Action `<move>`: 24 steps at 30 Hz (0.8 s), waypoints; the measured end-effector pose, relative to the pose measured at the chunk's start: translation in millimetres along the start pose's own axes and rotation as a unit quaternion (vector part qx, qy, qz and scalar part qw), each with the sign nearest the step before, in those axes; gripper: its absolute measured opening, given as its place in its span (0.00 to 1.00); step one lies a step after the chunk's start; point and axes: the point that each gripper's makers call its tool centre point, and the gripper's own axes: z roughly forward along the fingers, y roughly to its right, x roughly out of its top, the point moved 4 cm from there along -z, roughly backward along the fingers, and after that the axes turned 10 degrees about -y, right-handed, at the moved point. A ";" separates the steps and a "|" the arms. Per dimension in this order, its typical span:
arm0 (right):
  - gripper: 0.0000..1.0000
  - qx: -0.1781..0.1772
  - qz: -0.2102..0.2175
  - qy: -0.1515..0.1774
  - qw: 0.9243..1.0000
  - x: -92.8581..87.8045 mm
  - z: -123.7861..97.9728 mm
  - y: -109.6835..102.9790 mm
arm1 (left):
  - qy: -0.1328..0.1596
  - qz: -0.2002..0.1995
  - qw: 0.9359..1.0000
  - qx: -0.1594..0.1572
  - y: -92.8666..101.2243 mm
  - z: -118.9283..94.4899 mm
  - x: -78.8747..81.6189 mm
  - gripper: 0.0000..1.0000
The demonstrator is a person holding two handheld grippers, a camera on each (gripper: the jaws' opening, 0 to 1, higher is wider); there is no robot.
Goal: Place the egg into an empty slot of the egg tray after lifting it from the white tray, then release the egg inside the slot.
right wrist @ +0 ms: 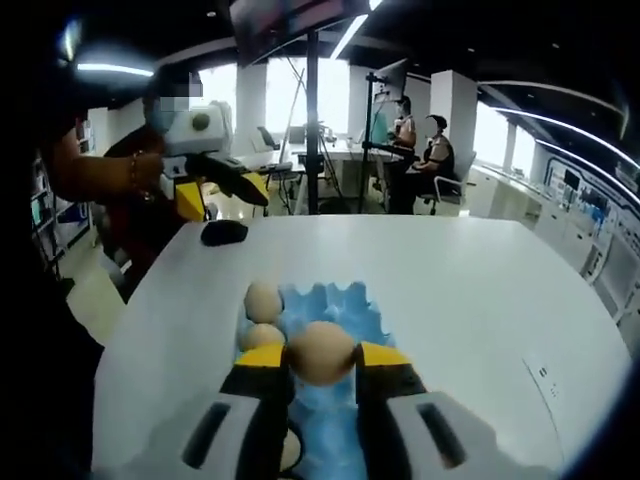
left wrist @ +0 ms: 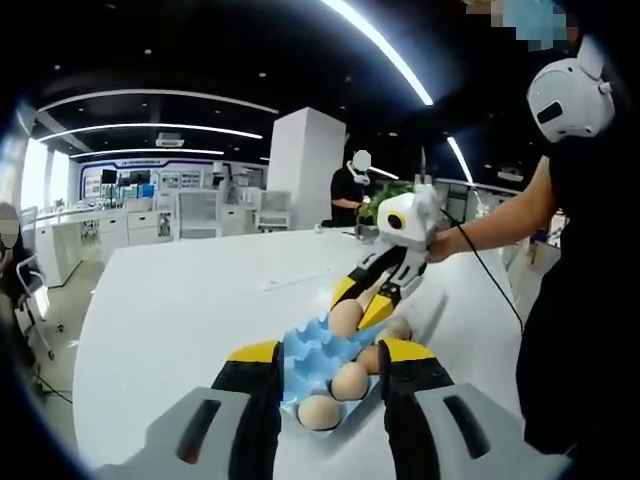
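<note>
One egg (right wrist: 320, 353) is clenched between the yellow tips of the right claw (right wrist: 322, 357) and is held just above the blue egg tray (right wrist: 345, 302) on the white counter (right wrist: 470, 290). The left claw (left wrist: 330, 372) is seen released, its jaws apart with nothing between them. The egg is judged light, smooth and brittle; it is best gripped across its widest girth with gentle pressure. Other eggs (left wrist: 349, 380) are already seated in slots. No legible writing or brand can be made out.
</note>
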 end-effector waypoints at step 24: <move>0.25 0.032 -0.006 0.011 0.999 36.2 68.0 -11.9 | -0.002 -0.006 1.000 0.001 -5.9 -1.7 -3.6 0.37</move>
